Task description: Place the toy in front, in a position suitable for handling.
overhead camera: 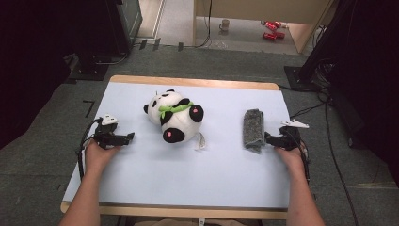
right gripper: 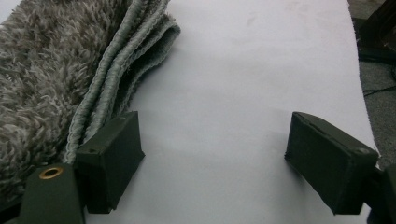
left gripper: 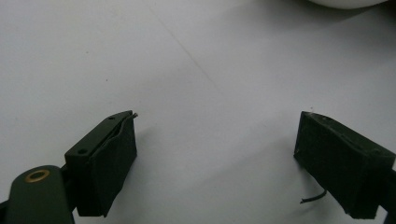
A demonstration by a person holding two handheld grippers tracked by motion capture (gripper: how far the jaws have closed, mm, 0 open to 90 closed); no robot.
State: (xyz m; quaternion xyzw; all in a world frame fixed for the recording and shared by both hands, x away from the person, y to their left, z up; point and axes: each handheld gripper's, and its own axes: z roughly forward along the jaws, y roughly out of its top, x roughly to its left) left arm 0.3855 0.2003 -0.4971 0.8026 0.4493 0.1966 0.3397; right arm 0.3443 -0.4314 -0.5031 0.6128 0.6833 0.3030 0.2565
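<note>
A black-and-white panda plush [overhead camera: 175, 117] with a green neck ribbon lies on its back in the middle of the white table [overhead camera: 188, 179]. To its right lies a folded grey fluffy towel [overhead camera: 253, 128]. My left gripper [overhead camera: 130, 137] rests on the table left of the panda and points toward it. It is open, with bare table between its jaws [left gripper: 217, 123], and a white edge of the panda [left gripper: 348, 3] shows far ahead. My right gripper [overhead camera: 267, 137] is open at the towel's near right corner. The towel's folded edge [right gripper: 107, 79] lies just beside its left jaw [right gripper: 212, 123].
The table's wooden far edge [overhead camera: 193, 82] borders grey carpet. A mug [overhead camera: 225, 24] and red cans [overhead camera: 270, 28] sit on the floor beyond it. Cables [overhead camera: 329, 122] trail on the floor at the right, and dark equipment stands at both back corners.
</note>
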